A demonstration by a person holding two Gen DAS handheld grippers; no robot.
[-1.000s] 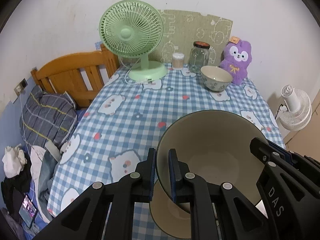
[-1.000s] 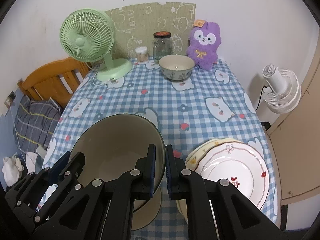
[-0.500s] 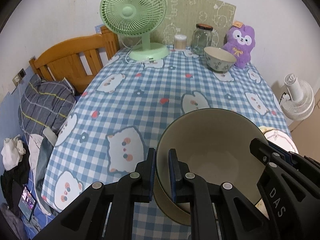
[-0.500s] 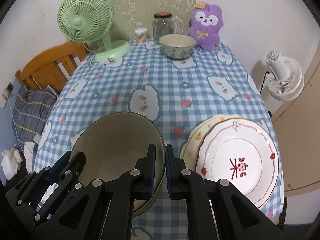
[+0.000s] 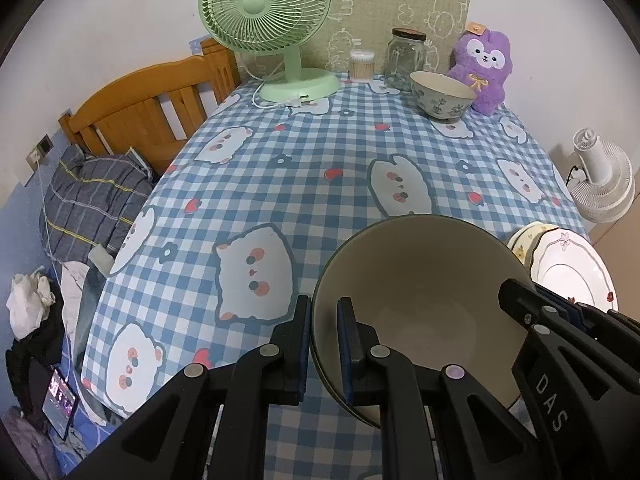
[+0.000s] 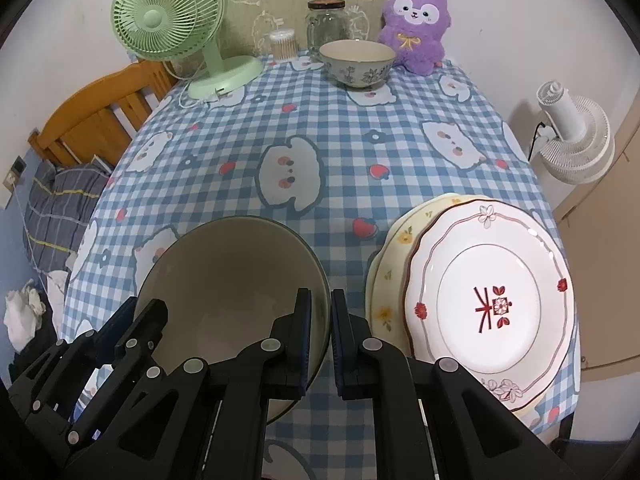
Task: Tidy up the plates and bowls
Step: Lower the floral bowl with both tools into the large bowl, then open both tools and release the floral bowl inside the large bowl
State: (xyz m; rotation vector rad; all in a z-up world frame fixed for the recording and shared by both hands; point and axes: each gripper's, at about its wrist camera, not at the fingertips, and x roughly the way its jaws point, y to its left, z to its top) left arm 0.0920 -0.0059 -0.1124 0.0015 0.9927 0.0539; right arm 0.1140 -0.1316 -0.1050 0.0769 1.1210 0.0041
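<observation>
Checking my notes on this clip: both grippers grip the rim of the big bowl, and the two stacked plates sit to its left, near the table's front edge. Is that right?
Not quite. The stacked plates sit to the right of the big bowl, not the left; the right wrist view shows this plainly. The rest holds: the left gripper and right gripper both grip its rim, and the plates lie near the front edge.

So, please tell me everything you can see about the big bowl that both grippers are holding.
The big bowl is round and deep, beige inside with a thin dark rim, glossy like glazed ceramic, and empty. It sits upright, slightly tilted, near the table's front edge, left of the stacked plates. The left hand-held gripper pinches its left rim and the right hand-held gripper its right rim.
</observation>
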